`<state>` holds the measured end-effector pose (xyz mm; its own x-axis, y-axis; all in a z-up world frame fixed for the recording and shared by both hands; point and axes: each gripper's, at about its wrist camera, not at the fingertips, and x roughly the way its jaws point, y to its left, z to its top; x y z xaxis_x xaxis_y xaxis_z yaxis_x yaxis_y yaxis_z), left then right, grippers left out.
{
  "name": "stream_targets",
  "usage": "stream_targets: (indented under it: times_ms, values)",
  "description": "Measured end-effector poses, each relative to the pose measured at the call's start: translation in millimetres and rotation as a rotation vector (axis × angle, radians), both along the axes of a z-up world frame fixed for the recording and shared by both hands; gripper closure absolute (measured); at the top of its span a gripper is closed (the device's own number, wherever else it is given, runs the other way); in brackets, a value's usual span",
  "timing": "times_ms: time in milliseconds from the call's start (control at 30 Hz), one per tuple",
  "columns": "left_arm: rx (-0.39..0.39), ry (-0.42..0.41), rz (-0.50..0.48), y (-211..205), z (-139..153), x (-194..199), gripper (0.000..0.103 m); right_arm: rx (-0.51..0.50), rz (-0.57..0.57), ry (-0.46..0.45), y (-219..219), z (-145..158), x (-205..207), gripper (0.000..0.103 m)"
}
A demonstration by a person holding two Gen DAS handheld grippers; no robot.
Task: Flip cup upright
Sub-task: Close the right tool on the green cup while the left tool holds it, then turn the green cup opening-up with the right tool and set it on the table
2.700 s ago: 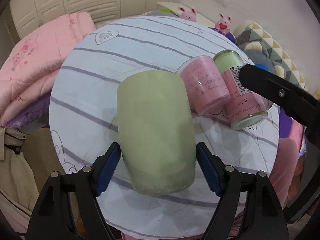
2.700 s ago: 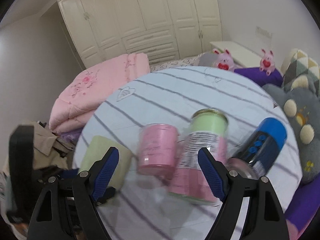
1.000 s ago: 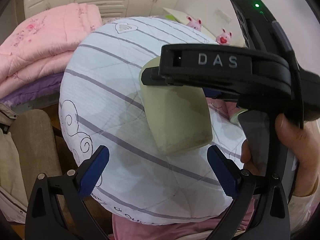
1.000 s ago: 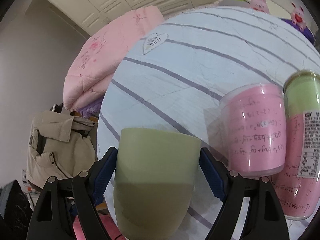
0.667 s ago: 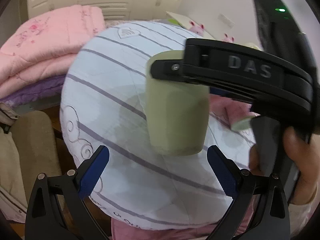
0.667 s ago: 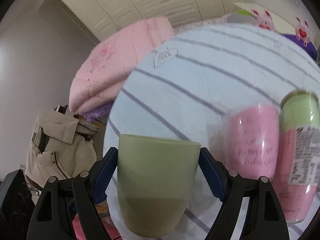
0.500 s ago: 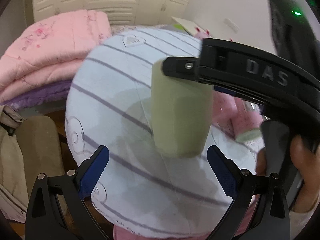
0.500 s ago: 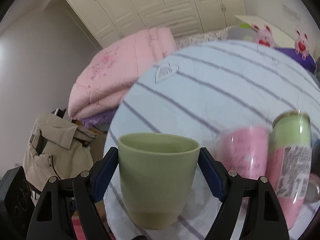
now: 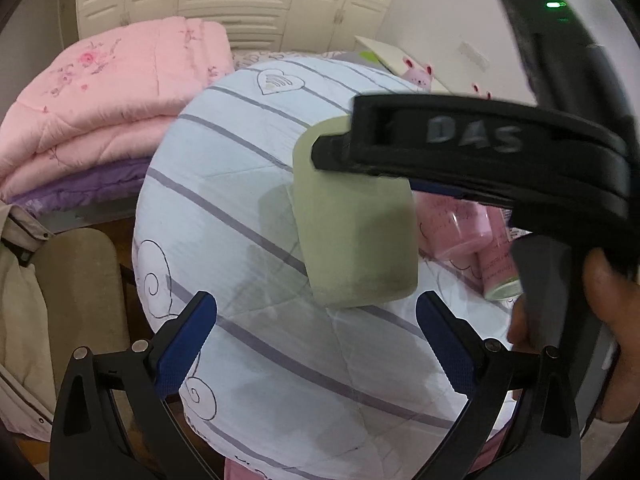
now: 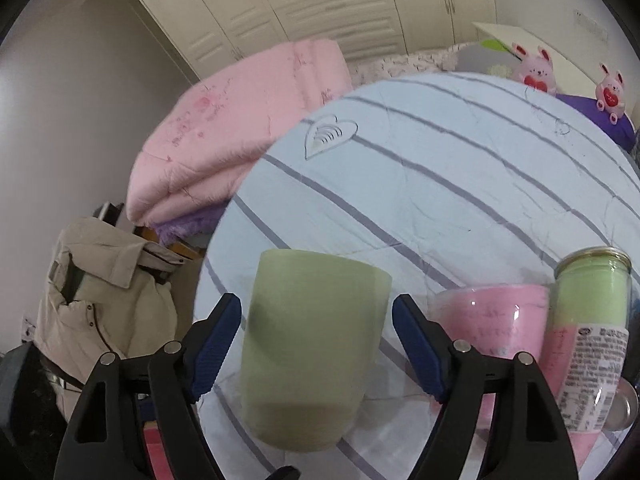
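My right tool [image 10: 316, 344] has its fingers spread just off the green cup [image 10: 312, 352], gripping nothing; the cup stands between them, upright on the striped surface [image 10: 460, 168]; farther off, my left tool [image 9: 316, 340] waits wide open, empty.

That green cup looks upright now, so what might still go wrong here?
The green cup seems to lean a little on the soft striped cloth, so it may topple once the right gripper backs away. The pink jar sits close beside one finger and might get knocked.
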<state>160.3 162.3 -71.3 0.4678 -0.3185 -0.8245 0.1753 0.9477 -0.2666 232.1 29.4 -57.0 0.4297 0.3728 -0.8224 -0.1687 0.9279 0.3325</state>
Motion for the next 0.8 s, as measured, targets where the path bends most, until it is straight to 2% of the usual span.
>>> stream_targets:
  times_ms: [233,333,467,633,800]
  values:
    - [0.012,0.003,-0.015,0.4,-0.8,2.6,0.001,-0.053,0.035,0.088,14.1,-10.3,15.8,0.022]
    - [0.023,0.001,-0.001,1.4,-0.9,3.1,0.001,-0.079,0.057,0.090,19.5,-11.1,16.6,0.022]
    - [0.004,0.006,0.012,5.1,-2.5,5.7,0.001,-0.101,0.080,0.049,23.8,-10.5,11.2,0.022]
    - [-0.010,-0.006,0.008,4.4,0.3,8.6,0.001,-0.073,0.077,0.010,15.3,-4.0,5.5,0.022]
    - [-0.004,-0.028,0.025,5.4,2.9,17.0,0.001,-0.066,0.090,-0.079,12.3,11.5,1.3,0.022]
